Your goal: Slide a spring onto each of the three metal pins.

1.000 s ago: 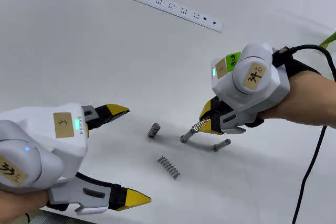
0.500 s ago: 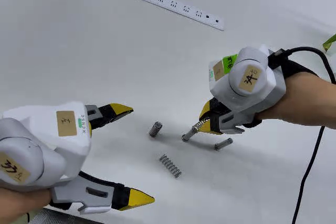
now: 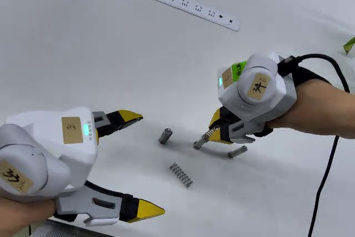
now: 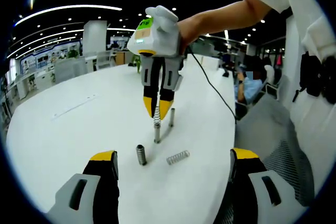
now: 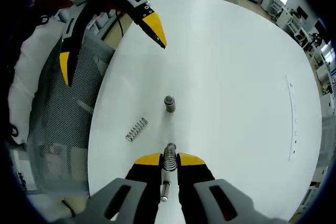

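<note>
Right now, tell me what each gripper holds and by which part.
Right gripper pinches a spring across its coils, with the spring over a pin. Left gripper is open, holding nothing.

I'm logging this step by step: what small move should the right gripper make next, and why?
Probably ease the right gripper down so its spring slides fully along the pin: the spring covers only the pin's upper part, jaws shut on it.
</note>
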`<state>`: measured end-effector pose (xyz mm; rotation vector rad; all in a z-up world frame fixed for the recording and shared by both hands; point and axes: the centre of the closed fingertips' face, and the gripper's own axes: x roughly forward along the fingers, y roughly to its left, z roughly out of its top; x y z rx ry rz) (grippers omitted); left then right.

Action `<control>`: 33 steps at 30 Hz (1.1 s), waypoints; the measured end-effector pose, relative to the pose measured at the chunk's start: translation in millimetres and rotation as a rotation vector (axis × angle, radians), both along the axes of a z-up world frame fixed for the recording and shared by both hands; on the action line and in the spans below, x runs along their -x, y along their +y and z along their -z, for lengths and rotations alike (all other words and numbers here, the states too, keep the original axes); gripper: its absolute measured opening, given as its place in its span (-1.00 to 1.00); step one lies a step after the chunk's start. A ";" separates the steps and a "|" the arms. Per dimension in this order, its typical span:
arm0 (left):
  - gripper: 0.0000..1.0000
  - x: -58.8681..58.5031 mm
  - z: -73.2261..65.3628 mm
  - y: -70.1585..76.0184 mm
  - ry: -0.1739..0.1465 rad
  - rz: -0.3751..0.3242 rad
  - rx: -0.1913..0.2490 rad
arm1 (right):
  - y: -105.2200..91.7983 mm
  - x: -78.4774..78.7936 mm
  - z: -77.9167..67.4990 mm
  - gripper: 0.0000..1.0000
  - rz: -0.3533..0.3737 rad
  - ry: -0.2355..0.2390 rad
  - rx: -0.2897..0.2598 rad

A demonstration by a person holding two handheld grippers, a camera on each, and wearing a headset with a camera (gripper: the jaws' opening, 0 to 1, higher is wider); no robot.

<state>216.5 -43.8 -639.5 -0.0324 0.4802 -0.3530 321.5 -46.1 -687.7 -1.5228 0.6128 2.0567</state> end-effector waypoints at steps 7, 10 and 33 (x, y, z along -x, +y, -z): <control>0.79 -0.3 1.1 0.1 0.002 -0.003 0.003 | -1.8 0.6 10.9 -0.76 -0.014 -0.014 0.003; 0.78 -0.1 1.1 0.4 0.003 -0.003 0.003 | -0.6 1.2 11.3 -0.76 -0.017 -0.015 0.001; 0.76 0.7 3.5 2.0 0.010 -0.006 0.006 | 0.7 2.2 44.2 -0.76 -0.015 -0.023 -0.002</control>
